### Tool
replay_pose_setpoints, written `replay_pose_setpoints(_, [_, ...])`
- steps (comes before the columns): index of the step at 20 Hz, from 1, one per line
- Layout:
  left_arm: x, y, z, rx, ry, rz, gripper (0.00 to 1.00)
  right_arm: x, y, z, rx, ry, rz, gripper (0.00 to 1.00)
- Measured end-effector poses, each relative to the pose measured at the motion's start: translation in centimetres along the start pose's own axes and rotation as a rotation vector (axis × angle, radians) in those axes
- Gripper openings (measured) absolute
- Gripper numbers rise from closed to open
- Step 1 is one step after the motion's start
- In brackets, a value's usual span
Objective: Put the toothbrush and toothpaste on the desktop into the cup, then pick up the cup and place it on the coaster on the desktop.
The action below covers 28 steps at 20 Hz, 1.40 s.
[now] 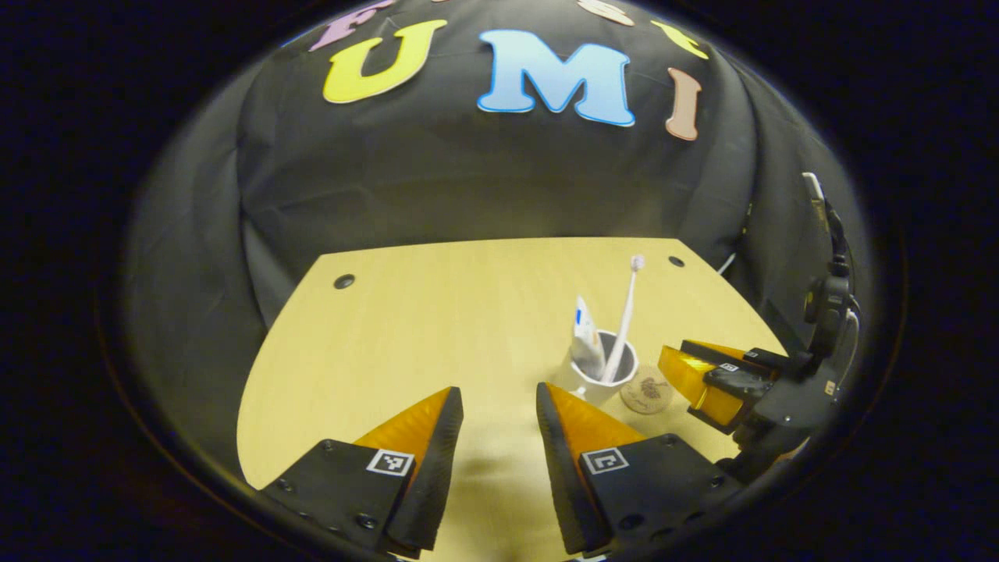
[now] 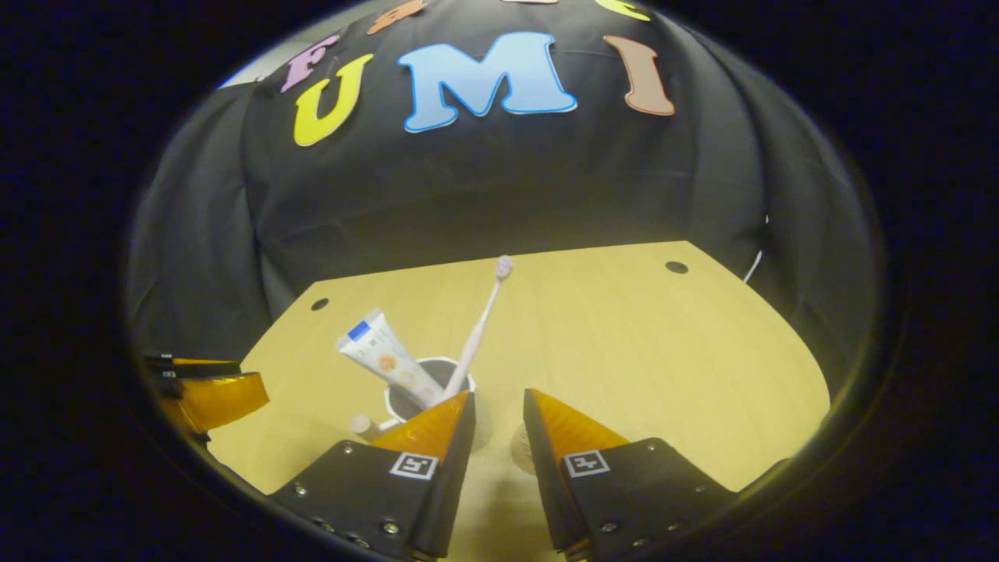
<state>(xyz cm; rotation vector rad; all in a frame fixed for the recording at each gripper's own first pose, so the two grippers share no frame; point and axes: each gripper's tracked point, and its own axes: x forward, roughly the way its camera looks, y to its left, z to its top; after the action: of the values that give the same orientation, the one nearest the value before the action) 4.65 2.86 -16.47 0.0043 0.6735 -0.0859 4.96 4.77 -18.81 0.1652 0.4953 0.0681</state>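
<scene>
A white cup (image 1: pixel 597 382) stands on the wooden desktop with the toothpaste tube (image 1: pixel 585 337) and the pale toothbrush (image 1: pixel 624 320) upright inside it. The round brown coaster (image 1: pixel 646 393) lies flat just to the cup's right, bare. My left gripper (image 1: pixel 497 396) hovers open short of the cup, nothing between its fingers. My right gripper (image 2: pixel 499 400) is open close behind the cup (image 2: pixel 425 382), whose rim sits by its left finger, and the coaster (image 2: pixel 518 449) peeks between the fingers. The toothpaste (image 2: pixel 386 355) and toothbrush (image 2: pixel 484 320) lean out of the cup. The right gripper (image 1: pixel 677 355) is beside the coaster.
The light wooden desktop (image 1: pixel 437 328) has small dark holes near its far corners (image 1: pixel 344 281). Black cloth walls close in behind and on both sides. The left gripper (image 2: pixel 251 378) shows at the far left over the table's edge.
</scene>
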Motion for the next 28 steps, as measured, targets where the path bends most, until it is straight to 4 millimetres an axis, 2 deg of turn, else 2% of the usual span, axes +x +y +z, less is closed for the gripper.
replay_pose_setpoints(2, [0.6, -1.3, 0.3, 0.059, 0.030, -0.077, 0.62, -0.8, -2.1, -0.5, 0.013, 0.017, -0.029, 0.45])
replay_pose_setpoints(5, [1.7, -3.4, -0.5, 0.172, 0.109, -0.203, 0.63, -1.9, -4.9, -1.6, 0.032, 0.049, -0.073, 0.45])
replay_pose_setpoints(11, [3.8, -5.3, -3.2, 0.395, 0.308, -0.332, 0.64, -3.4, -8.4, -3.2, 0.082, 0.084, -0.140, 0.45])
replay_pose_setpoints(12, [4.3, -5.2, -3.6, 0.407, 0.338, -0.332, 0.66, -3.5, -8.7, -3.3, 0.093, 0.090, -0.146, 0.45])
replay_pose_setpoints(13, [5.1, -5.1, -4.1, 0.415, 0.362, -0.330, 0.63, -3.7, -9.1, -3.4, 0.103, 0.093, -0.152, 0.45])
replay_pose_setpoints(16, [7.0, -5.0, -5.0, 0.423, 0.410, -0.325, 0.64, -4.1, -10.0, -3.8, 0.125, 0.100, -0.176, 0.45])
replay_pose_setpoints(17, [7.3, -4.9, -5.4, 0.433, 0.434, -0.322, 0.62, -4.2, -10.4, -3.9, 0.132, 0.104, -0.183, 0.45])
replay_pose_setpoints(19, [8.1, -4.7, -5.7, 0.462, 0.465, -0.315, 0.64, -4.3, -11.0, -4.3, 0.152, 0.116, -0.198, 0.44])
replay_pose_setpoints(20, [8.5, -4.7, -5.7, 0.475, 0.475, -0.314, 0.62, -4.4, -11.3, -4.6, 0.162, 0.123, -0.206, 0.45])
replay_pose_setpoints(28, [10.8, -4.6, -6.9, 0.557, 0.539, -0.308, 0.64, -4.4, -12.8, -5.9, 0.195, 0.168, -0.245, 0.45])
